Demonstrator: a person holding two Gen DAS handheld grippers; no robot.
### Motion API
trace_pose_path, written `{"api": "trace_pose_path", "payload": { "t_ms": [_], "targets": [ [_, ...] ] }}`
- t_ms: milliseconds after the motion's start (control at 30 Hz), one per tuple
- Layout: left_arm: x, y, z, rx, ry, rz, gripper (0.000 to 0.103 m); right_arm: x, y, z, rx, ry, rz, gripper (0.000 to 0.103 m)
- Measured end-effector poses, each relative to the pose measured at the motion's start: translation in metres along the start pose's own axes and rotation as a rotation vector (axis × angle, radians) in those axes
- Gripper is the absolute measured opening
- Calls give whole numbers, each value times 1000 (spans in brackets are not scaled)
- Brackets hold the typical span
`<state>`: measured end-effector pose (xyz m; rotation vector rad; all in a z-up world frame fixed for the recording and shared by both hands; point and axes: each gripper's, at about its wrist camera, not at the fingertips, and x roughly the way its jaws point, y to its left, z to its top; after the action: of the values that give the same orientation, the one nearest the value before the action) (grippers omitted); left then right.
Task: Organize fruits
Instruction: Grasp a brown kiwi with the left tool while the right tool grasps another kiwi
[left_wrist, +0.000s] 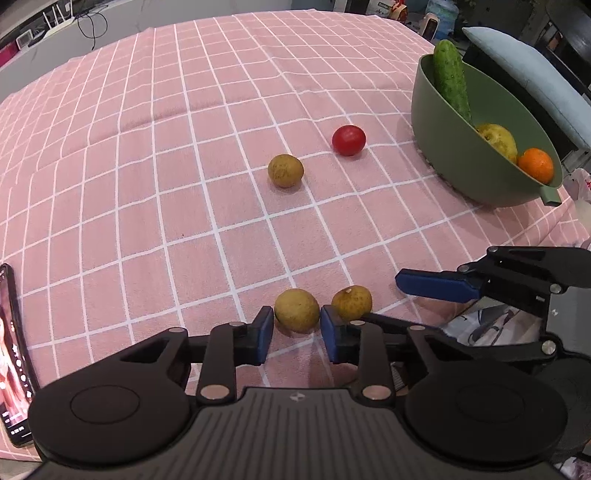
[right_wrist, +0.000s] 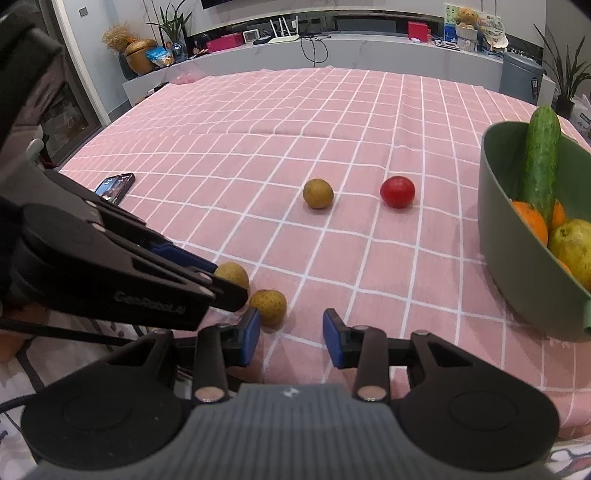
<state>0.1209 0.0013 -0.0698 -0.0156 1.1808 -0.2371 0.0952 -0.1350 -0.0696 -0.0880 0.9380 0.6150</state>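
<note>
Left gripper (left_wrist: 296, 329): jaws parted, straddling a small yellow-brown fruit (left_wrist: 296, 309) at the counter's near edge.
Right gripper (right_wrist: 291, 336): gaping, holding nothing.
Handling: probably light, firm, rolling easily; pinching across its middle.

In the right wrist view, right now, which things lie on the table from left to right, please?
phone → brown fruit under the left gripper → brown fruit beside it → far brown fruit → red tomato → green bowl
</note>
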Motion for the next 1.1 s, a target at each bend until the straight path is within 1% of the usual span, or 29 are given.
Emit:
{"api": "trace_pose_path", "payload": {
  "t_ms": [167,433,500,633,867,1100],
  "targets": [
    [1,4,2,-23,4,-26,31,1,2,-1,-15,-3,13,34],
    [-4,4,0,-35,5,-24,30,5,8,0,-48,-6,44,19],
    [-6,5,-1,-45,5,-26,30,6,8,1,-49,-5,48,17],
    [-8,5,-2,-54,3,-27,30,10,7,3,-48,-6,54,17],
    [-7,7,-1,-77,10,-34,30,15,6,5,-44,1,69,20],
    [-6,6,0,-81,20,-34,30,17,6,6,-40,4,63,20]
  ]
}}
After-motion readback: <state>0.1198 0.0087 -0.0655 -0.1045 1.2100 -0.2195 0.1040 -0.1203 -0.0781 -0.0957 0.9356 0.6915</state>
